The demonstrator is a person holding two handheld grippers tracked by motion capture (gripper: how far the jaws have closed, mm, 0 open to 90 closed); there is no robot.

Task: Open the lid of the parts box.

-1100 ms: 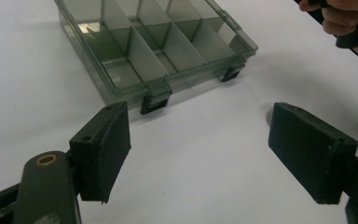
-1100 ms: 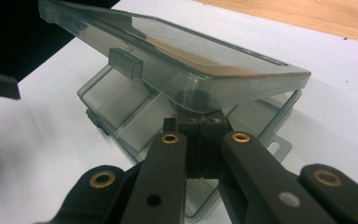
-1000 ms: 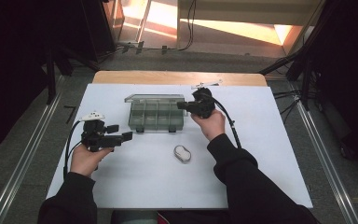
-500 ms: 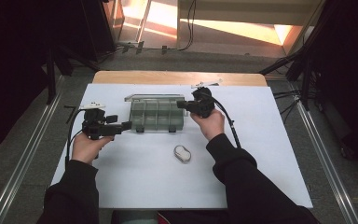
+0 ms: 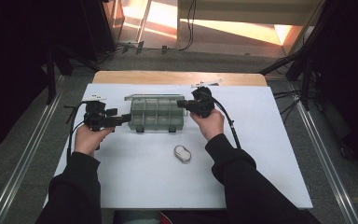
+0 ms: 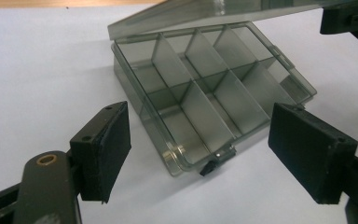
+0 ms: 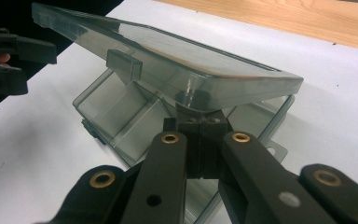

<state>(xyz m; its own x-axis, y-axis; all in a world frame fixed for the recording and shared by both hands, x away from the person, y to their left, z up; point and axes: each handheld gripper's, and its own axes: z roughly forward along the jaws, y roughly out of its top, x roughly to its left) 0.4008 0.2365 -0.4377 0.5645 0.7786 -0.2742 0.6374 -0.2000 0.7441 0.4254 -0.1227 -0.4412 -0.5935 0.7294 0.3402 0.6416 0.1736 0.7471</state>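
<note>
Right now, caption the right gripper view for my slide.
Right tongs pinch the raised clear lid of a compartment box on white table.

One organizer box [image 5: 154, 113] — one white oval object [image 5: 182, 153]

In the right gripper view the right gripper [image 7: 199, 122] has its jaw tips tucked under the raised lid [image 7: 168, 60], so the exact contact is hidden, though it seems to pinch the lid's edge. The lid covers much of the box [image 7: 121, 121] beneath it. In the left gripper view the top edge cuts off the lid. In the high view, the small white object [image 5: 182, 153] is too small to identify.
</note>
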